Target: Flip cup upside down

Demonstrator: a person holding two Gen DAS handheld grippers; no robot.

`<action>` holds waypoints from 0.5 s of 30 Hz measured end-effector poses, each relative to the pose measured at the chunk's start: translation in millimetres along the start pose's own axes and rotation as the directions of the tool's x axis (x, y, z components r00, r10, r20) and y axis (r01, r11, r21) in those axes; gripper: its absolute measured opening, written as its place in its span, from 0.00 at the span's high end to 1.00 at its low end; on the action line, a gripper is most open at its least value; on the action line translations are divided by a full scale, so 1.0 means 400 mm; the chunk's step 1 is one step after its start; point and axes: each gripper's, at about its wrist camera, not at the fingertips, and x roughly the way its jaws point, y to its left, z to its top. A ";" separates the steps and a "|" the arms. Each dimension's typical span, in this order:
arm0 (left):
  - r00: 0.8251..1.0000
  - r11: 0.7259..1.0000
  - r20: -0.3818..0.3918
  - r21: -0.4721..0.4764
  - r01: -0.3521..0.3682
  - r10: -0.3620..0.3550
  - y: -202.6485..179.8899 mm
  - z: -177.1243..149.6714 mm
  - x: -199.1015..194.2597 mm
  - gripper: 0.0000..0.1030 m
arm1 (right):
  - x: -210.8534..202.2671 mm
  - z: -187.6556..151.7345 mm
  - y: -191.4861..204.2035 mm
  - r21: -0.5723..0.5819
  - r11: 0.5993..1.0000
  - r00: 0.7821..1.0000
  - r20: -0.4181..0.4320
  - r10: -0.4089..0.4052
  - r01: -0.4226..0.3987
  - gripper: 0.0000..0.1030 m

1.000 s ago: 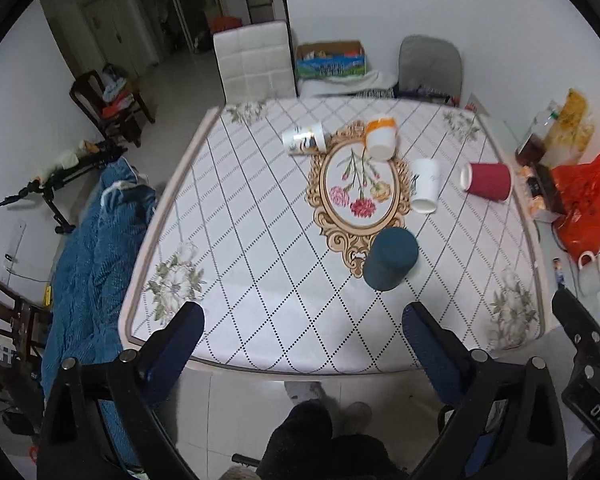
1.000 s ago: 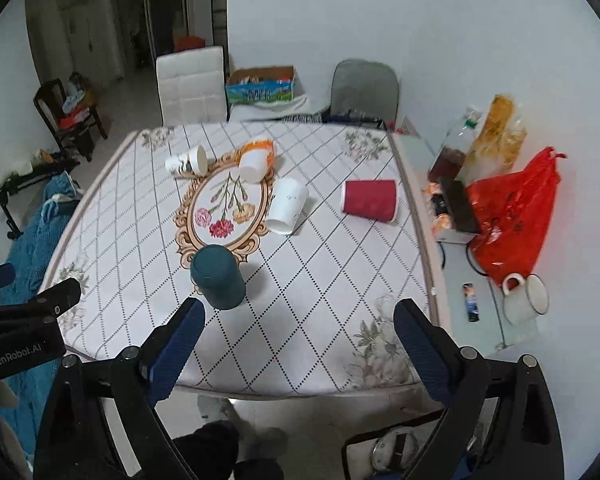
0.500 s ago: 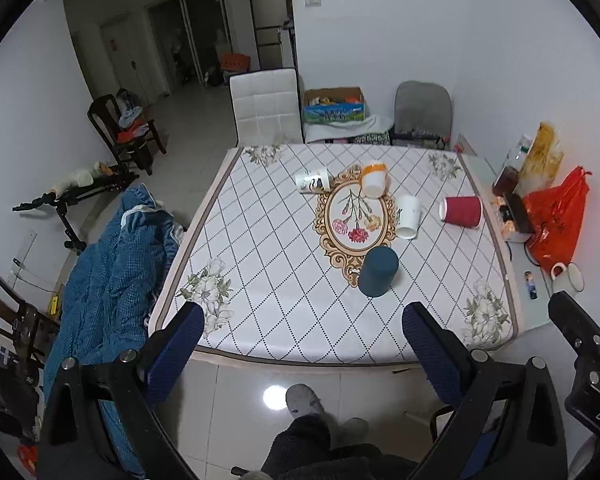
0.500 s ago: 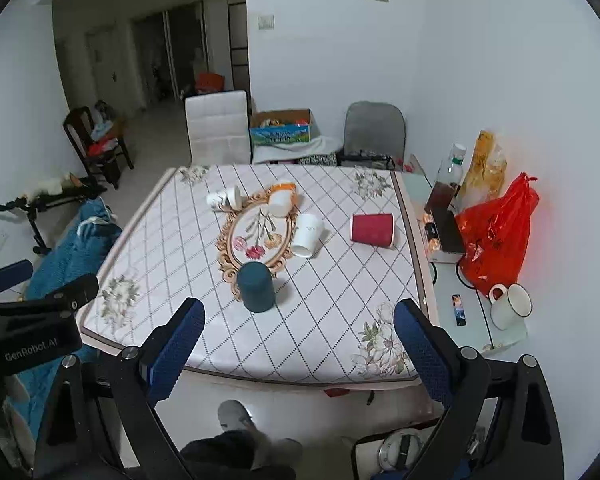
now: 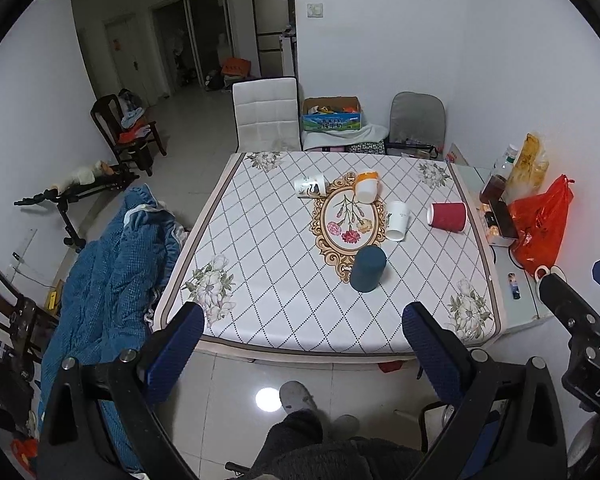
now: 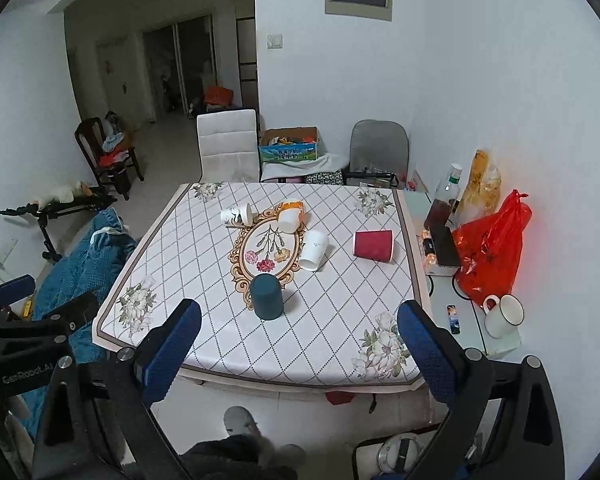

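Observation:
A dark teal cup (image 5: pixel 367 269) stands upside down on the table (image 5: pixel 260 280) near its front; it also shows in the right wrist view (image 6: pixel 266 297). Behind it lie several cups on their sides: a red cup (image 5: pixel 447 217) (image 6: pixel 373 245), a white cup (image 5: pixel 397 221) (image 6: pixel 314 250), an orange-and-white cup (image 5: pixel 366 187) (image 6: pixel 292 215) and a printed white cup (image 5: pixel 309 185) (image 6: pixel 236 215). My left gripper (image 5: pixel 300 356) is open and empty, held back from the table's front edge. My right gripper (image 6: pixel 298 348) is open and empty, also short of the table.
A white chair (image 5: pixel 266 120) and a grey chair (image 5: pixel 417 120) stand behind the table. A side table on the right holds a red bag (image 6: pixel 488 252), bottles and a white mug (image 6: pixel 503 315). A blue blanket (image 5: pixel 108 280) lies at the left. The person's feet (image 5: pixel 300 396) are below.
Both grippers have pulled back and up from the table, so the table and cups look smaller and farther. The cups have not moved.

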 end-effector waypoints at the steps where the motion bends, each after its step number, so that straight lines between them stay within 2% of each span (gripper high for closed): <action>1: 1.000 1.000 0.001 -0.003 0.000 0.000 0.000 -0.001 -0.004 0.01 | -0.002 0.001 -0.002 0.001 1.000 1.000 -0.001 0.000 0.000 0.03; 15: 1.000 1.000 -0.011 -0.012 -0.011 0.011 -0.001 -0.016 -0.024 0.01 | 0.019 -0.009 -0.018 -0.005 1.000 0.999 -0.036 0.016 -0.016 0.03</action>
